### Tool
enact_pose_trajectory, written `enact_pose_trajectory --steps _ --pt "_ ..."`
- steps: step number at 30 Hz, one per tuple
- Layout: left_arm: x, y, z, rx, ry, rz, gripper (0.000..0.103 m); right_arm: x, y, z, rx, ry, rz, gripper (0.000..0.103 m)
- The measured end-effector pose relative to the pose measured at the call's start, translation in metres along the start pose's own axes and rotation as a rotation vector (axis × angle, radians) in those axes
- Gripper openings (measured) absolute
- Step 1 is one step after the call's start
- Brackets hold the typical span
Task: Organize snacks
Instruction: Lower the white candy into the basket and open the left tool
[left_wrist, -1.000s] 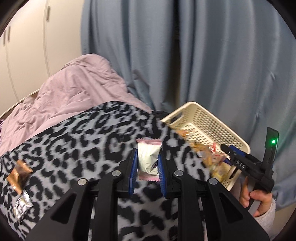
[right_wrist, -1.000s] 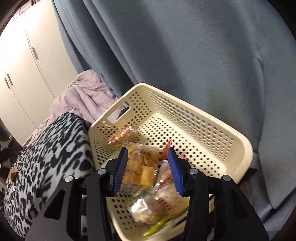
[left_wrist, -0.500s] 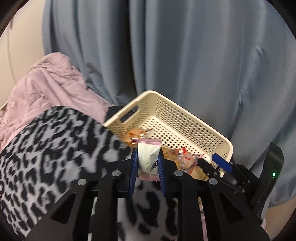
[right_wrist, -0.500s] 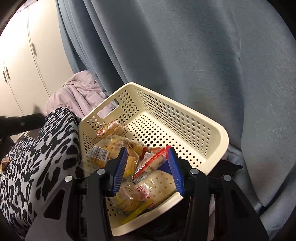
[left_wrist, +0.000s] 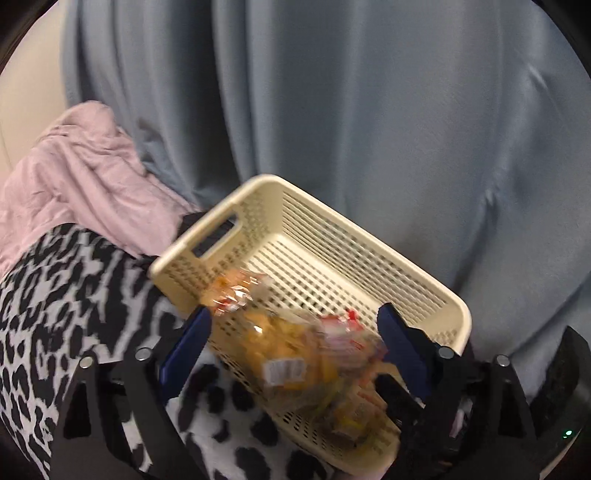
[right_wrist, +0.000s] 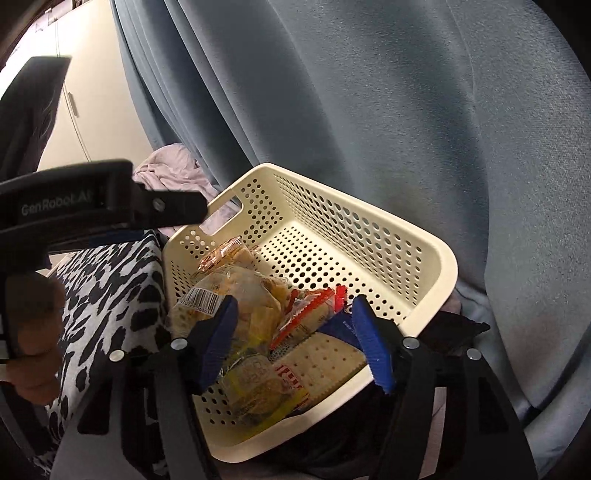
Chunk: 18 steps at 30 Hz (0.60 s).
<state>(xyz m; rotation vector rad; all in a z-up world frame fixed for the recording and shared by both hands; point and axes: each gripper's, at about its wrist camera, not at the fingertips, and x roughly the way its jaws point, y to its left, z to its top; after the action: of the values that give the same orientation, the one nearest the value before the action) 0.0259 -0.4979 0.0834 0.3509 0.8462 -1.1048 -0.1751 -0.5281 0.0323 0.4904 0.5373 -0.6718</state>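
Snacks lay heaped in the near end of the cream perforated basket, which sat tilted at the edge of the leopard-print blanket, its handle cut-out toward the pink bedding and the blue curtain hanging behind it. That tilt probably explained why the packets had gathered at the basket's near wall, not spread over its floor.

The left gripper hung over the basket's near end with its jaws spread wide and nothing between the pads; they had just been opening, and the small white, pink-edged packet it had carried a moment before was gone from them. That packet could not be picked out in the blurred pile; presumably it had dropped among the others.

The right gripper hovered over the basket's near corner, jaws partly apart and just opened wider. A clear bag of yellow biscuits and a red-and-white wrapper showed between its fingers, but the pads pressed on neither, so it read as a release, not a grip.

A hand on the left tool's handle showed beside the basket.
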Motion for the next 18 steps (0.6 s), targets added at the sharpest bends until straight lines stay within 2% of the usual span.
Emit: enact_pose_trajectory --steps 4,9,15,18 --pt "0.000 0.018 -0.003 -0.034 0.013 0.031 0.091 0.001 0.001 0.001 0.001 -0.002 0.002 0.068" --pt "-0.004 0.035 -0.007 -0.068 0.014 0.063 0.091 0.004 0.004 0.002 0.004 -0.003 0.007 0.075" --pt "-0.013 0.036 -0.012 -0.041 0.003 0.106 0.091 0.000 0.007 0.004 0.005 -0.014 0.001 0.083" --pt "-0.018 0.037 -0.014 -0.025 -0.011 0.136 0.091 -0.002 0.007 0.006 0.003 -0.023 0.002 0.084"
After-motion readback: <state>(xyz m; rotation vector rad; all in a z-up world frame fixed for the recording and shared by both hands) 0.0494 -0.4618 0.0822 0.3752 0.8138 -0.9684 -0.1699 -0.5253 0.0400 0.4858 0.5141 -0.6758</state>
